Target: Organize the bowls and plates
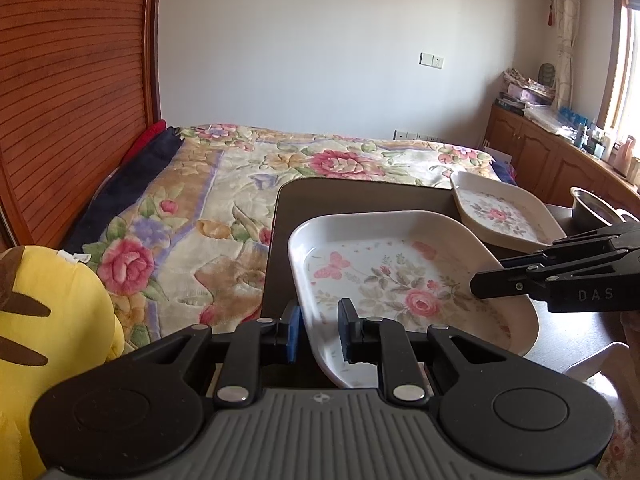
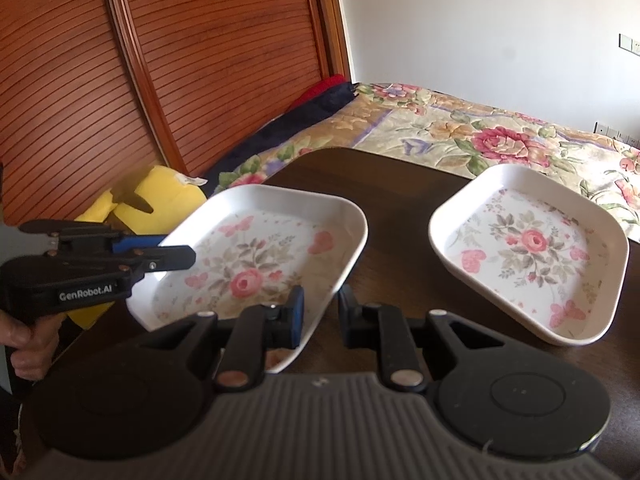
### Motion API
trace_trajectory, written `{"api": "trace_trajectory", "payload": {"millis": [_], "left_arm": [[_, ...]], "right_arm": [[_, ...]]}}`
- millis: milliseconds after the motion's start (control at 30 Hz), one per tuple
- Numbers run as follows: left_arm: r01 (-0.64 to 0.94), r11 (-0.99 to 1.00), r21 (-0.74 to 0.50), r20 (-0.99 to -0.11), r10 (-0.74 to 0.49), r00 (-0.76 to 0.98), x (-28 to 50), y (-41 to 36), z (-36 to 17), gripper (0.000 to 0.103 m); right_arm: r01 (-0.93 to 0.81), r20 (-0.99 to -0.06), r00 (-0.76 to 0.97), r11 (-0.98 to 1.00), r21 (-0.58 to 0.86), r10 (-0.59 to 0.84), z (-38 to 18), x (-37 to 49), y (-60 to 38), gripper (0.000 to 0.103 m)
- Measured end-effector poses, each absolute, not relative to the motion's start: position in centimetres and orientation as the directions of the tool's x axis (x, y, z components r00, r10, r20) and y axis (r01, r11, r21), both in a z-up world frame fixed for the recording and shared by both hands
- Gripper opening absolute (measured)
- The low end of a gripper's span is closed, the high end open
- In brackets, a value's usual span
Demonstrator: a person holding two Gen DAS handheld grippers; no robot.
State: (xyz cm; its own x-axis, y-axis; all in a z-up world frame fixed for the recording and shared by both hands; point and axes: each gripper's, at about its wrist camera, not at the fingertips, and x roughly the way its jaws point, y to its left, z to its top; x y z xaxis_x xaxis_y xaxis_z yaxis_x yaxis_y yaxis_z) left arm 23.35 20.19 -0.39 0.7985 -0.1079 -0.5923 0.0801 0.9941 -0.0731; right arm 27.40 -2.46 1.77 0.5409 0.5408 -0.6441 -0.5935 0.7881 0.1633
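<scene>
Left wrist: my left gripper (image 1: 319,330) straddles the near plate's (image 1: 404,276) left rim, one pad inside, one outside, gap visible; not clearly clamped. Plate sits on the dark table (image 1: 360,196). Far plate (image 1: 500,212) beyond, metal bowl (image 1: 592,206) at right.

Right wrist: my right gripper (image 2: 320,316) straddles the same plate's right rim, likewise unclamped. Far plate lies apart, to the right.
</scene>
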Motion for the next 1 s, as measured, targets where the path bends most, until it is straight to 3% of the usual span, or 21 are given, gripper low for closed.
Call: {"api": "trace_trajectory", "payload": {"millis": [1000], "left_arm": [[0.147, 0.988, -0.041, -0.537, -0.146, 0.831, 16.8, 13.8, 3.5, 0.020]], "right_arm": [[-0.580, -0.564, 0.614, 0.800, 0.153, 0.553, 4.6, 21.5, -9.5, 0.020]]}}
